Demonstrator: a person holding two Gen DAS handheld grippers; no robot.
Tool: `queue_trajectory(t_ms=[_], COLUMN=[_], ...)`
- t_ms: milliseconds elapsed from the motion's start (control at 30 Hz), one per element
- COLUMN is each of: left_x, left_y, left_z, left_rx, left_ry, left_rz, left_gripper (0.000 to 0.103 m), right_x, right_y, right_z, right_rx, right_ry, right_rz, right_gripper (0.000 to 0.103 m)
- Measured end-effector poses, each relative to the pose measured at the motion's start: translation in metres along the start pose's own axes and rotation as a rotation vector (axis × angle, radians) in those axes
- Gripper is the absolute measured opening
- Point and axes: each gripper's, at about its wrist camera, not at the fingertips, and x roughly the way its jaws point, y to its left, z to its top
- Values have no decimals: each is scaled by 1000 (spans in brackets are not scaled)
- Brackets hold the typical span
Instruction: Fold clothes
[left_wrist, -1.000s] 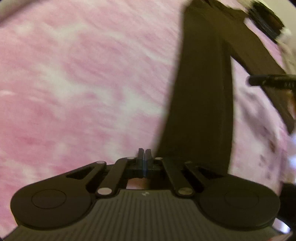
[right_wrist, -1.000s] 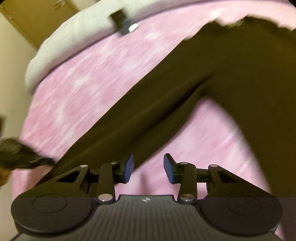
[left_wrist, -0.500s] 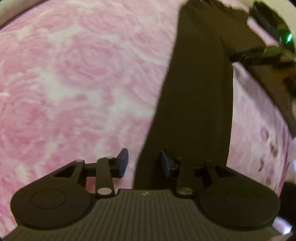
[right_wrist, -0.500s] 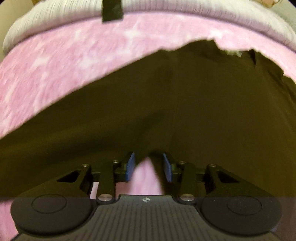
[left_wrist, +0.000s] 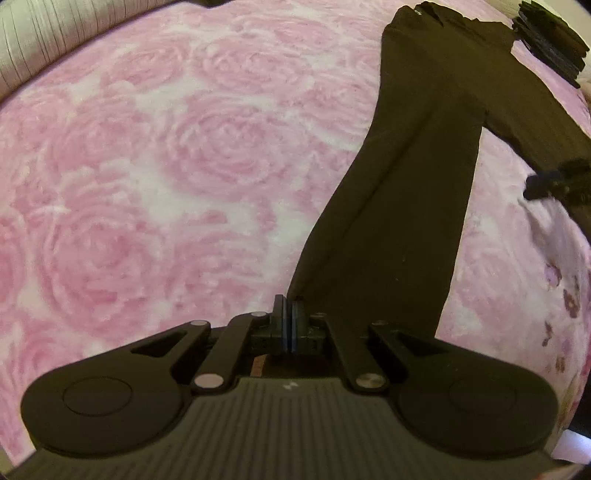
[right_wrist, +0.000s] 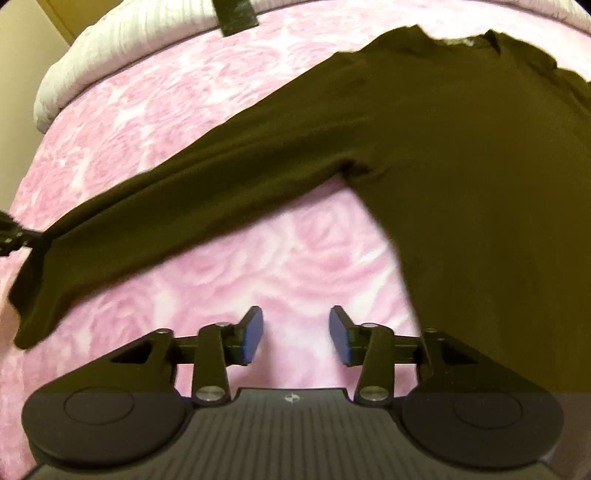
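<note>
Since half a second ago the left tongs (left_wrist: 287, 321) have gone from parted to fully closed, pads together at the corner of the sleeve cuff; whether cloth is pinched between them cannot be told. The right tongs (right_wrist: 295, 334) have drawn back off the shirt body and their jaws are opening, with only pink bedspread (right_wrist: 295, 266) between the blue pads (right_wrist: 253, 334). No legible writing shows; a small round emblem on each tong housing is too small to read. The dark long-sleeved shirt (right_wrist: 461, 155) lies flat on the rose-patterned bedspread (left_wrist: 166, 184) of a bed, collar toward the grey ribbed pillow (right_wrist: 122, 55). In the left wrist view one sleeve (left_wrist: 391, 206) runs straight from the shoulder down to the closed tongs. In the right wrist view the same sleeve stretches left from the armpit, and the shirt's side edge passes just right of the right tongs, not touching them. Open bedspread extends wide on the left of the sleeve. A dark folded stack (left_wrist: 550, 40) sits near the bed's far right edge.
</note>
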Motion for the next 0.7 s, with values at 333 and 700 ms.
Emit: queue_trajectory(t_ms=[333, 700], left_x=[-11, -35], left_y=[11, -50], left_z=[-46, -77], left_rx=[-115, -48], left_ry=[47, 86], left_rz=[60, 71], left_gripper=[19, 24], right_x=[-12, -89], right_y=[-9, -63], right_z=[-32, -112], right_rx=[42, 259], right_ry=[60, 93], right_rz=[-28, -112], right_gripper=[56, 61])
